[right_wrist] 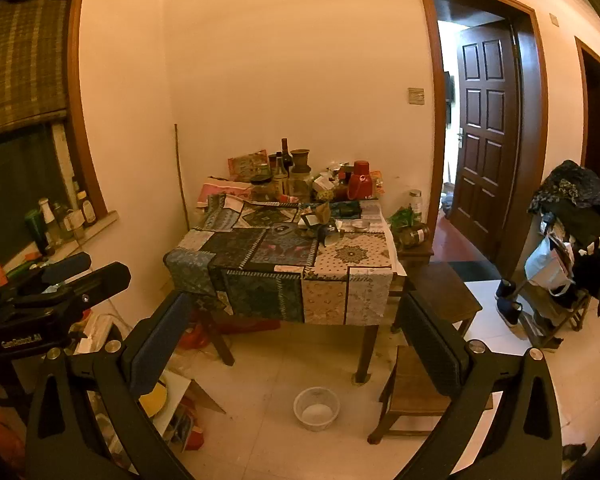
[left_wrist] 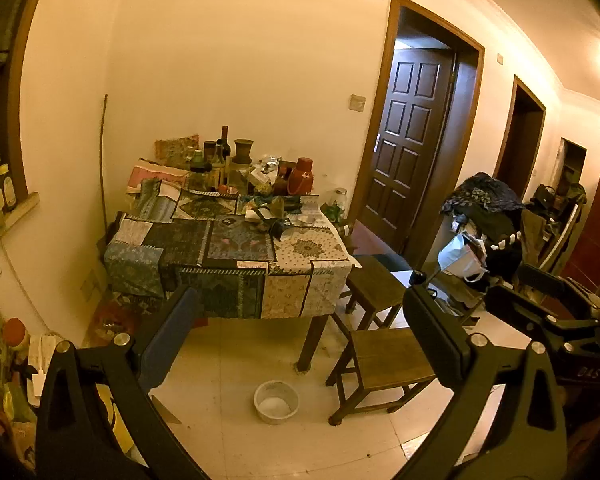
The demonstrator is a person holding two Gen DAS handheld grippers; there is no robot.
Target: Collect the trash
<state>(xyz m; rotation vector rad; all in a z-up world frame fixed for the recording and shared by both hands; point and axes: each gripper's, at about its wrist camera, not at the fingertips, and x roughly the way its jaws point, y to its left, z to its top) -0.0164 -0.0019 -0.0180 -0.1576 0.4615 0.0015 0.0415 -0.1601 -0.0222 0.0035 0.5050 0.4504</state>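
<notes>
Left wrist view: loose litter (left_wrist: 274,222) lies on the patchwork-covered table (left_wrist: 204,248), toward its right half, just in front of the crowded back row; it reads as crumpled wrappers and a dark can-like item on its side, but detail is too small to confirm. Right wrist view shows the same litter (right_wrist: 320,226) beside a small round tin (right_wrist: 360,225). Behind it, against the wall, stand bottles (left_wrist: 222,156), a brown ceramic pot (left_wrist: 243,151) and a red thermos (left_wrist: 301,176). A glass jar (left_wrist: 339,198) sits off the table's right rear corner.

Left gripper (left_wrist: 296,320) is held in the air well short of the table, jaws spread wide, nothing between them. Right gripper (right_wrist: 296,328) is likewise held short of the table with jaws wide apart and empty; its body also shows at the right edge of the left wrist view.

On the tiled floor, a white plastic bowl (left_wrist: 276,402) sits near the table's front leg. Two wooden stools (left_wrist: 384,360) stand right of the table. A panelled brown door (left_wrist: 408,148) stands ajar beyond. A rack heaped with clothes and bags (left_wrist: 484,224) occupies the far right. Bottles line the windowsill (right_wrist: 60,220) at left.
</notes>
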